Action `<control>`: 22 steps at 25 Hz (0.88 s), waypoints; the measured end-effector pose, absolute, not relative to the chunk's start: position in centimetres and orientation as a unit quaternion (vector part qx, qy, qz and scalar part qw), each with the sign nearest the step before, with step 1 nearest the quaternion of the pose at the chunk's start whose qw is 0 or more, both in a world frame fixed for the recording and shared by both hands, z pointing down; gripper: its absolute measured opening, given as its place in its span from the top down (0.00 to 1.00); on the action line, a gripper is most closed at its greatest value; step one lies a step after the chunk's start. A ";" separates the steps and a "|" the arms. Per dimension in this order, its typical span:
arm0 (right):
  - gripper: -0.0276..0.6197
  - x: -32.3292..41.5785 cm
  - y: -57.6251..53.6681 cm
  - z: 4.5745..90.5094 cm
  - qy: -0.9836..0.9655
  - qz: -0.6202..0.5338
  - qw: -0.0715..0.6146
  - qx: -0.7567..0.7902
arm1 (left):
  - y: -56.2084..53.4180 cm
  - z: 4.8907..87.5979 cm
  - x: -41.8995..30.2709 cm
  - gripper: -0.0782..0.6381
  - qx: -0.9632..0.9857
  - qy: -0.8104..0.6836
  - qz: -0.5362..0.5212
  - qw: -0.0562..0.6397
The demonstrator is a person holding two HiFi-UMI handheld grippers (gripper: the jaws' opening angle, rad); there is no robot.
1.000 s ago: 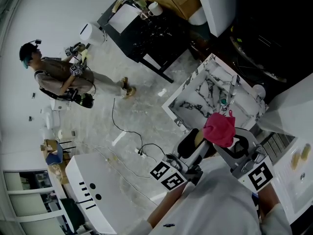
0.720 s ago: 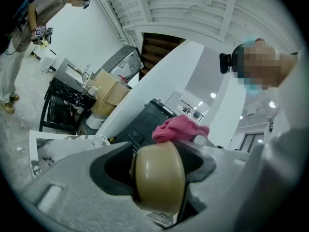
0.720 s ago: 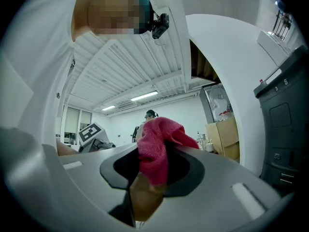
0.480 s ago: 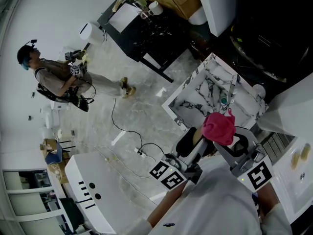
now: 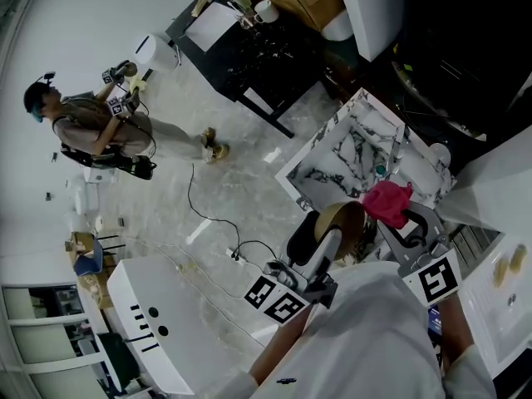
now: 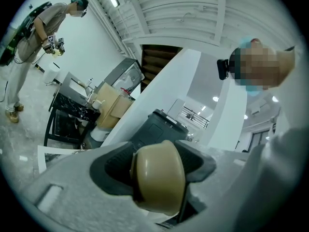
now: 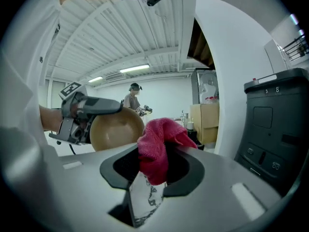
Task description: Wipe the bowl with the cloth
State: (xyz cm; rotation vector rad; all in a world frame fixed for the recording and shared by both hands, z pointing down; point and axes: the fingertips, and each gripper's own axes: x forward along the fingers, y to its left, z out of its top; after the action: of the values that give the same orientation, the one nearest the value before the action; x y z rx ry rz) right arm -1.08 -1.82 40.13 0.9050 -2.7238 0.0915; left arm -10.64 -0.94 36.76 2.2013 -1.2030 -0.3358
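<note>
- The left gripper (image 5: 329,239) is clamped on a tan, round, smooth-sided bowl (image 5: 346,216); its own view shows the two dark jaw pads pressed on either side of the bowl's wall.
- The bowl is held up in the air in front of the person, tipped on its side, over the edge of a white slab veined in black like marble (image 5: 337,152).
- The right gripper (image 5: 400,220) grips a bunched pink-red woven cloth (image 5: 387,199), a fold of it pinched between the jaws and the rest puffing out above them.
- The cloth sits just beside the bowl on its right. From the right gripper view the bowl's hollow faces the cloth, and I cannot tell whether the two touch.
- Well off across the pale stone floor (image 5: 224,181) stands another person (image 5: 87,127) in a grey top.
- Behind that is a black table (image 5: 249,52) with small things on it.
</note>
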 end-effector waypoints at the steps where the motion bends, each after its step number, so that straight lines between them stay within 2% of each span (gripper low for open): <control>1: 0.77 -1.0 -1.9 40.3 -0.940 0.035 0.135 0.312 | -1.1 36.6 -10.8 0.51 0.829 -0.457 -0.127 0.296; 5: 0.77 -0.7 -2.2 40.0 -0.941 0.055 0.105 0.318 | -1.4 36.4 -11.2 0.51 0.830 -0.469 -0.117 0.280; 22: 0.77 0.8 -4.1 39.5 -0.934 0.069 0.083 0.342 | -1.7 37.3 -10.8 0.51 0.834 -0.482 -0.080 0.256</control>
State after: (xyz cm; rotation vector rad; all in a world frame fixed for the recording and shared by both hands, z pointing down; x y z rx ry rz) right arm 0.76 -4.05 39.54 1.0208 -2.7868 0.2049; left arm -10.84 -1.75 37.27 2.2631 -1.3088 -0.2185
